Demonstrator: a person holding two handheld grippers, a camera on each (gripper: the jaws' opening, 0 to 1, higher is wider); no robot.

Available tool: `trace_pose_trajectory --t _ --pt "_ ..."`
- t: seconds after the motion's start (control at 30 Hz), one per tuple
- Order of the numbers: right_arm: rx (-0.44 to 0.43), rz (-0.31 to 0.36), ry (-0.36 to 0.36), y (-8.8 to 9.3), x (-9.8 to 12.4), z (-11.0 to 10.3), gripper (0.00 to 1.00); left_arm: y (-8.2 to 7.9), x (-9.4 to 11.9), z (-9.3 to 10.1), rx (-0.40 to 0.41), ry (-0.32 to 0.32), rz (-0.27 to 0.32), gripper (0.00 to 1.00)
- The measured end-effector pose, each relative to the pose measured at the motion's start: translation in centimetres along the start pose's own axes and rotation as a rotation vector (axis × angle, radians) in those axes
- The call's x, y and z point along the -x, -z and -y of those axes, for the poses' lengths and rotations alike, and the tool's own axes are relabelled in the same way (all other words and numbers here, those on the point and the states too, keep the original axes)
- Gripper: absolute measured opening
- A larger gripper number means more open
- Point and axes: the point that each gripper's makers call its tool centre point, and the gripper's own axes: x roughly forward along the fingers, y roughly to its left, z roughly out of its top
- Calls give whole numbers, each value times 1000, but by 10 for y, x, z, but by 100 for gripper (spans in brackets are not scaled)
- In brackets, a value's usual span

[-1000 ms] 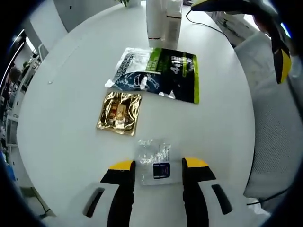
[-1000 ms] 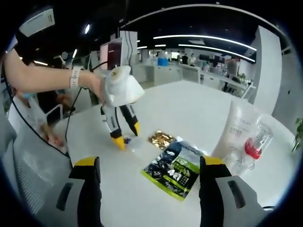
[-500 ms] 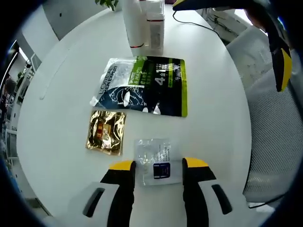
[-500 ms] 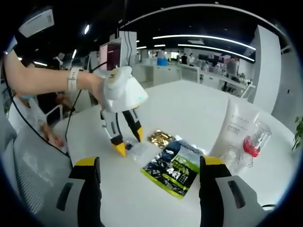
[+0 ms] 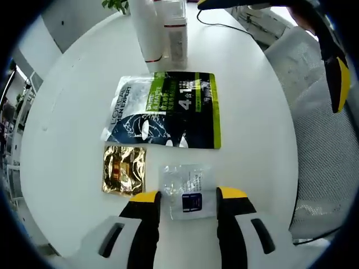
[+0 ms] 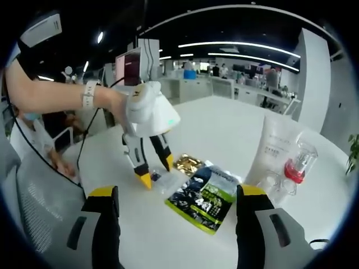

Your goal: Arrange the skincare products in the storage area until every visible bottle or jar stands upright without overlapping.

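1. The left claw (image 5: 188, 196) stands spread astride a small clear plastic sachet with a dark blue label (image 5: 187, 190), which lies flat on the round white worktop (image 5: 73, 106); the right claw (image 6: 174, 193) hangs spread above, holding nothing.
2. The sachet looks light, limp and slick; I would pinch an edge seam.
3. Beside it lie a crinkled gold foil sachet (image 5: 124, 170) and a large dark blue and green foil pouch (image 5: 165, 109) reading "L'ORÉAL MEN EXPERT" and "4".
4. A white tube (image 6: 276, 151) and a clear bottle with red inside (image 6: 297, 162) stand upright beyond; their print is unreadable.
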Motion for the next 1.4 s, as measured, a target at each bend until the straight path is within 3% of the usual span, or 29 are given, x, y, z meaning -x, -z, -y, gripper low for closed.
trace_pose_trajectory --t 0.27,0.8,1.0,1.4 --pt "-13 -2 11 4 3 4 86 -11 -3 0 -44 14 -19 42" --pt "-20 -5 18 5 4 7 85 -11 -4 -5 -84 29 -24 42" --pt "-25 -7 19 7 5 7 86 -14 -4 -4 -61 31 -11 43" --pt "-21 -3 20 6 6 7 85 -11 -3 -7 -76 4 -15 51"
